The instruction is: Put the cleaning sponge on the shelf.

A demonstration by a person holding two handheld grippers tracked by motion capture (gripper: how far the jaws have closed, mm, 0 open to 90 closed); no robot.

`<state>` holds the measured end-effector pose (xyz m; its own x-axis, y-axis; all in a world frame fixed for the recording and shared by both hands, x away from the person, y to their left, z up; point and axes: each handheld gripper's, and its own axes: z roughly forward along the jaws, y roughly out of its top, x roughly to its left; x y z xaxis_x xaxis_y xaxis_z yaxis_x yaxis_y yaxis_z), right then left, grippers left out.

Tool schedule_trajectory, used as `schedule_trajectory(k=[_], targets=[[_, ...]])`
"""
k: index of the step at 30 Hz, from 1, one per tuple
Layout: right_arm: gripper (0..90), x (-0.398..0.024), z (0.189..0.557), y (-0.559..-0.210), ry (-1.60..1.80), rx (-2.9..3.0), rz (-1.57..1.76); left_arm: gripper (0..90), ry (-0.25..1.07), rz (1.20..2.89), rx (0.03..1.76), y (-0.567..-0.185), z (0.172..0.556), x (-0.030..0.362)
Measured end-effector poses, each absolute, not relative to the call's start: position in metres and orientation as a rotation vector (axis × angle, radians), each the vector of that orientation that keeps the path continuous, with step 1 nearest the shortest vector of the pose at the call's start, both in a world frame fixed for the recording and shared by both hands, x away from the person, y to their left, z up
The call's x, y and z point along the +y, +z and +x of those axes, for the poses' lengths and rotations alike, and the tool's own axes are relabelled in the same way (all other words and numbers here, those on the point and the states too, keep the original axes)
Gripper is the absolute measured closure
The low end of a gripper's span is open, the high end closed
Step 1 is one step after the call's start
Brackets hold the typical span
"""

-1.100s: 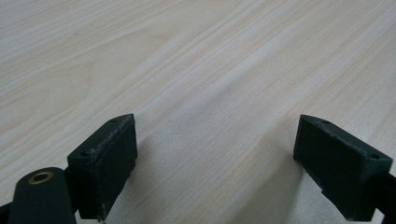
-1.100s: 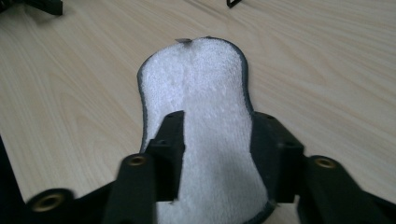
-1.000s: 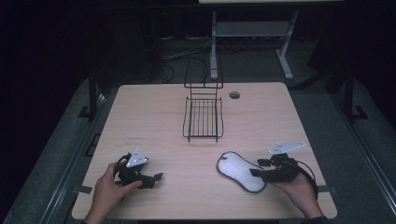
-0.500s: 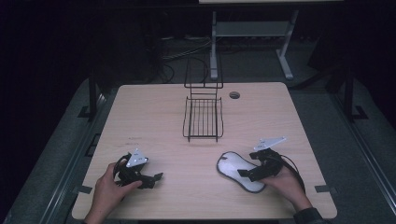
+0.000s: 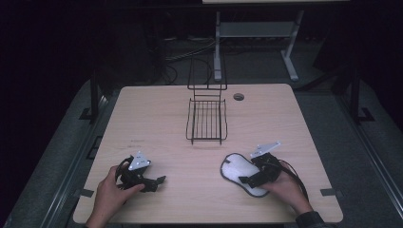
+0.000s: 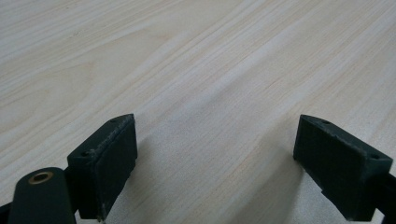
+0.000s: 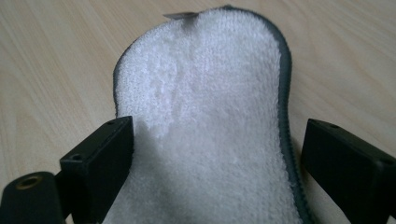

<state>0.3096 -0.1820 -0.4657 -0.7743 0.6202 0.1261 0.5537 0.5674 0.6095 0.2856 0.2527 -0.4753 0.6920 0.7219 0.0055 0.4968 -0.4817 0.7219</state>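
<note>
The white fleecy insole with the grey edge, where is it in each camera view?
High view: white fleecy insole with grey edge lies lower right of centre, under the right gripper.
Right gripper view: insole fills the centre, running between the open jaws.
Left gripper view: not there.
Shared landmark: pale wooden table.
</note>
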Motion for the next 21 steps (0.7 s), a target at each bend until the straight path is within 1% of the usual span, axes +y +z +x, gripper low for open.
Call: schedule_trajectory(k=[8, 11, 19, 21], targets=[[16.2, -0.1804, 0.3073, -0.4648, 0.983, 2.713, 0.998, 12.7, 0.403, 2.182, 0.928, -0.4753, 0.2856, 0.2527], [22.7, -0.1808, 0.3065, -0.4637, 0.993, 2.722, 0.981, 12.7, 0.403, 2.182, 0.928, -0.4753, 0.2856, 0.2527], [26.5, -0.1824, 0.3072, -0.4627, 1.003, 2.732, 0.973, 12.7, 0.403, 2.182, 0.928, -0.4753, 0.2856, 0.2527], [30.9, -0.1852, 0.3072, -0.4606, 1.033, 2.722, 0.977, 12.7, 0.403, 2.182, 0.928, -0.4753, 0.2856, 0.2527]])
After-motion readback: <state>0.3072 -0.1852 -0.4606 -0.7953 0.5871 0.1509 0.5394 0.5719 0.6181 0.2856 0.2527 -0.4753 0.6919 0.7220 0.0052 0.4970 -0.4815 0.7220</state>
